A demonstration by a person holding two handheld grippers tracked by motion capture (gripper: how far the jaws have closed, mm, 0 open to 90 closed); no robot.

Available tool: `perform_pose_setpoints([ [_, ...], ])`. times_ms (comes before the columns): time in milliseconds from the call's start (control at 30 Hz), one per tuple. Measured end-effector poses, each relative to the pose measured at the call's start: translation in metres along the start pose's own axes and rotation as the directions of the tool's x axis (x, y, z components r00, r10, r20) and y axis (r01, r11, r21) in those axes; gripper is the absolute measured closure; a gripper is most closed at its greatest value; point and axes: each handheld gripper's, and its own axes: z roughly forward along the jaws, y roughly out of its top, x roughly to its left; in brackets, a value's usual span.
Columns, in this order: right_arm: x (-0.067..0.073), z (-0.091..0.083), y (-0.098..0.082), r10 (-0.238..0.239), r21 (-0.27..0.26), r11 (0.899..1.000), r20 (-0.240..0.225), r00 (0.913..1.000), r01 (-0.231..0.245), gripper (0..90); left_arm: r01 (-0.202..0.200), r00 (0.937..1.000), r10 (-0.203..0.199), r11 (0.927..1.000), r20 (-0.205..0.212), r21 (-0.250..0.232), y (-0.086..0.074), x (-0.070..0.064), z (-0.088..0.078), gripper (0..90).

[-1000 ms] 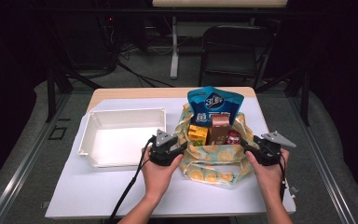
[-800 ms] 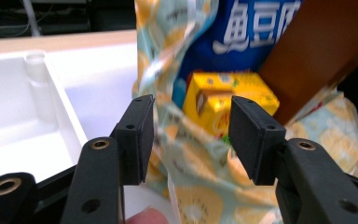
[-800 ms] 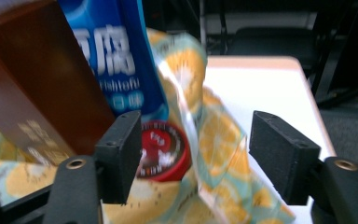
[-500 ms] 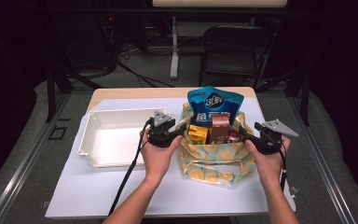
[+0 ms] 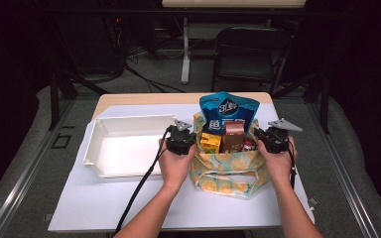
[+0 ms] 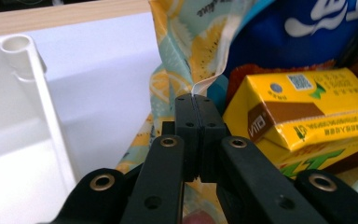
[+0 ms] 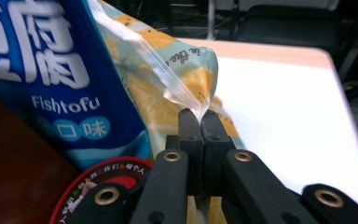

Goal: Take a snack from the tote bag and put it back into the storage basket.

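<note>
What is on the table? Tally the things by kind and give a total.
Lemon-print fabric bag: 1
White plastic tray: 1
Blue snack pouch: 1
Yellow drink carton: 1
Brown box: 1
Red round-lidded item: 1
Total: 6

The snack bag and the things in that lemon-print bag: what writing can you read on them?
"Fishtofu": blue snack bag, under large white Chinese characters.
"ViLO", roughly, read sideways: yellow drink carton; its QR code and small print are too fine to read.
"in the", cursive: lemon-print bag.
Small Chinese characters on the red round lid: too small to read.
</note>
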Motion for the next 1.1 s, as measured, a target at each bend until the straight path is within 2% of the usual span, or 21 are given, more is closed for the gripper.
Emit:
perform_pose_setpoints([
  [67, -0.001, 0.003, -0.003, -0.003, 0.01, 1.0, -0.002, 1.0, 0.003, 89.8, -0.003, 1.0, 0.003, 1.0, -0.001, 0.007, -0.002, -0.002, 0.001, 90.0],
  [167, -0.004, 0.005, -0.005, 0.007, 0.015, 1.0, 0.002, 1.0, -0.007, 89.9, -0.017, 0.9993, 0.017, 0.9995, -0.032, 0.025, -0.007, -0.009, 0.004, 90.0],
  [200, -0.005, 0.005, -0.005, 0.01, 0.017, 1.0, -0.008, 0.9999, -0.01, 89.9, -0.01, 0.9992, 0.011, 0.9996, -0.037, 0.025, -0.009, -0.011, 0.005, 90.0],
  [333, -0.008, 0.009, -0.007, 0.002, 0.041, 0.999, -0.025, 0.9997, -0.001, 90.0, -0.032, 0.9967, 0.035, 0.9988, -0.073, 0.036, -0.019, -0.018, 0.012, 90.0],
  [400, -0.01, 0.011, -0.009, 0.004, 0.051, 0.999, -0.026, 0.9997, -0.003, 90.0, -0.072, 0.9911, 0.075, 0.997, -0.11, 0.028, -0.023, -0.023, 0.013, 90.0],
  [467, -0.013, 0.014, -0.012, 0.023, 0.06, 0.998, -0.02, 0.9995, -0.022, 90.0, -0.126, 0.9791, 0.127, 0.9919, -0.159, 0.017, -0.027, -0.031, 0.013, 90.0],
  [567, -0.016, 0.017, -0.015, 0.035, 0.073, 0.997, -0.021, 0.9992, -0.033, 90.0, -0.131, 0.9753, 0.131, 0.9913, -0.178, 0.012, -0.036, -0.034, 0.017, 90.0],
  [667, -0.017, 0.019, -0.017, 0.02, 0.083, 0.996, -0.027, 0.9994, -0.017, 90.0, -0.119, 0.9763, 0.12, 0.9927, -0.18, 0.022, -0.045, -0.033, 0.023, 90.0],
  [733, -0.018, 0.019, -0.018, 0.041, 0.074, 0.996, -0.036, 0.9985, -0.039, 89.9, -0.113, 0.9774, 0.117, 0.993, -0.176, 0.034, -0.051, -0.033, 0.026, 90.0],
  [800, -0.02, 0.02, -0.021, 0.06, 0.079, 0.995, -0.034, 0.9977, -0.057, 89.9, -0.121, 0.9744, 0.126, 0.9919, -0.186, 0.038, -0.057, -0.033, 0.028, 90.0],
  [867, -0.023, 0.021, -0.024, 0.057, 0.1, 0.994, -0.033, 0.9978, -0.053, 89.8, -0.148, 0.9671, 0.156, 0.9875, -0.201, 0.054, -0.061, -0.035, 0.031, 90.0],
  [933, -0.025, 0.024, -0.029, 0.075, 0.114, 0.991, -0.032, 0.9967, -0.071, 89.8, -0.159, 0.9632, 0.166, 0.986, -0.212, 0.049, -0.062, -0.037, 0.031, 90.0],
  [967, -0.026, 0.029, -0.034, 0.088, 0.154, 0.985, -0.032, 0.9956, -0.082, 89.7, -0.166, 0.9608, 0.173, 0.9848, -0.217, 0.052, -0.062, -0.038, 0.031, 90.0],
  [1000, -0.026, 0.029, -0.034, 0.088, 0.154, 0.985, -0.032, 0.9956, -0.082, 89.7, -0.168, 0.961, 0.176, 0.9841, -0.213, 0.058, -0.062, -0.039, 0.031, 90.0],
  [1033, -0.026, 0.032, -0.038, 0.092, 0.184, 0.979, -0.029, 0.9954, -0.085, 89.6, -0.166, 0.9616, 0.175, 0.9843, -0.211, 0.061, -0.062, -0.038, 0.031, 90.0],
  [1100, -0.027, 0.036, -0.044, 0.112, 0.228, 0.968, -0.04, 0.9929, -0.1, 88.2, -0.151, 0.9672, 0.16, 0.9867, -0.197, 0.059, -0.062, -0.037, 0.03, 90.0],
])
